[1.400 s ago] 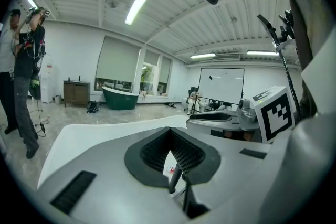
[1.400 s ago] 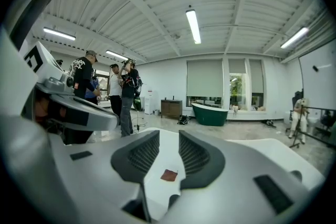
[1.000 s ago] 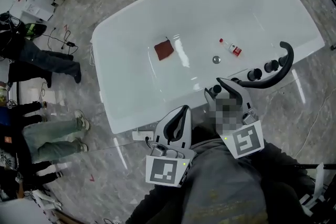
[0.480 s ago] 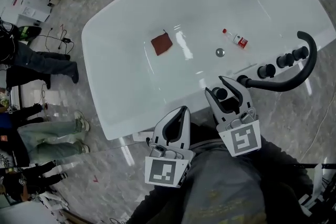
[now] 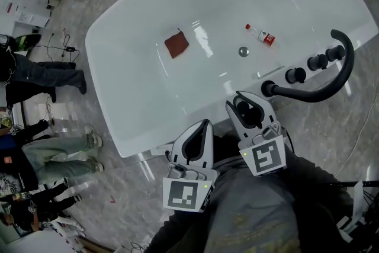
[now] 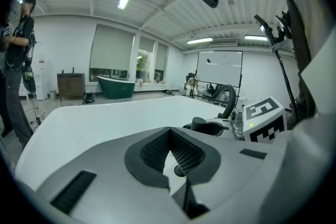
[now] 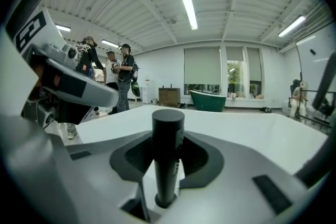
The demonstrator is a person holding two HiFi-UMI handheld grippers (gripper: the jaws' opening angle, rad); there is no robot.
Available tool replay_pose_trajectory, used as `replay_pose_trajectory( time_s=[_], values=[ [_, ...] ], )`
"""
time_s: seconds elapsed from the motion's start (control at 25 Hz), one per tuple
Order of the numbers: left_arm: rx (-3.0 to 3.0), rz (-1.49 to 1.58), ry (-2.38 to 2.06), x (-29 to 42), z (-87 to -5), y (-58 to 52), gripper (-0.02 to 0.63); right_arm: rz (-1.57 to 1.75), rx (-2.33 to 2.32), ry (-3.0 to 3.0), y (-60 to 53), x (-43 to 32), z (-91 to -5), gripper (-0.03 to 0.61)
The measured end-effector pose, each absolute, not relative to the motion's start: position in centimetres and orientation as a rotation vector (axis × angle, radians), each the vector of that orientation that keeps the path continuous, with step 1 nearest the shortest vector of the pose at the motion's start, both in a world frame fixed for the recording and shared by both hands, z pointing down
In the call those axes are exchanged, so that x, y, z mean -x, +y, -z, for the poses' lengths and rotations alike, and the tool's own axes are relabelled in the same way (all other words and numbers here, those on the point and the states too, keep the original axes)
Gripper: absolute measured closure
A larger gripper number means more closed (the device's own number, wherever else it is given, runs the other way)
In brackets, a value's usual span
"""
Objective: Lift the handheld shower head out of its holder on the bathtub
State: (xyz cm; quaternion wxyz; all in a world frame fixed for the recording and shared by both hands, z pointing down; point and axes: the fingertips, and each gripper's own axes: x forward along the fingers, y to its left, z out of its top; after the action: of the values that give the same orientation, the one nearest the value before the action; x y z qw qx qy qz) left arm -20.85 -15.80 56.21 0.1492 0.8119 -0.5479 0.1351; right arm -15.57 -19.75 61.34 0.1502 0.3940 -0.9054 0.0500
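The handheld shower head (image 5: 244,108) is a black upright cylinder standing in its holder on the near rim of the white bathtub (image 5: 136,86). My right gripper (image 5: 243,103) reaches around it, one jaw on each side. In the right gripper view the shower head (image 7: 168,155) rises between the jaws of my right gripper (image 7: 167,136). Those jaws are closing, and a sliver of light still shows beside the handle. My left gripper (image 5: 204,126) hangs shut and empty just left of it, outside the rim. Its dark pads meet in the view from my left gripper (image 6: 169,136).
A black curved spout (image 5: 331,77) and round knobs (image 5: 295,75) sit on the rim to the right. Inside the tub lie a red-brown cloth (image 5: 176,44), a small bottle (image 5: 260,35) and the drain (image 5: 243,51). People (image 5: 35,74) stand on the marble floor at the left.
Both grippers have sunk toward the tub rim. The black handle has stayed between the right jaws, and the left gripper has stayed shut.
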Motion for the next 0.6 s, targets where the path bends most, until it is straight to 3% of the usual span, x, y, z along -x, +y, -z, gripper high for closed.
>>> replay_pose_trajectory(
  time_s=[0.6],
  values=[
    [-2.313,-0.344,-1.611,22.1,-52.6,-16.4,0.612,-0.061,-1.108,-2.641,-20.5,16.6,-56.2,0.454]
  ],
)
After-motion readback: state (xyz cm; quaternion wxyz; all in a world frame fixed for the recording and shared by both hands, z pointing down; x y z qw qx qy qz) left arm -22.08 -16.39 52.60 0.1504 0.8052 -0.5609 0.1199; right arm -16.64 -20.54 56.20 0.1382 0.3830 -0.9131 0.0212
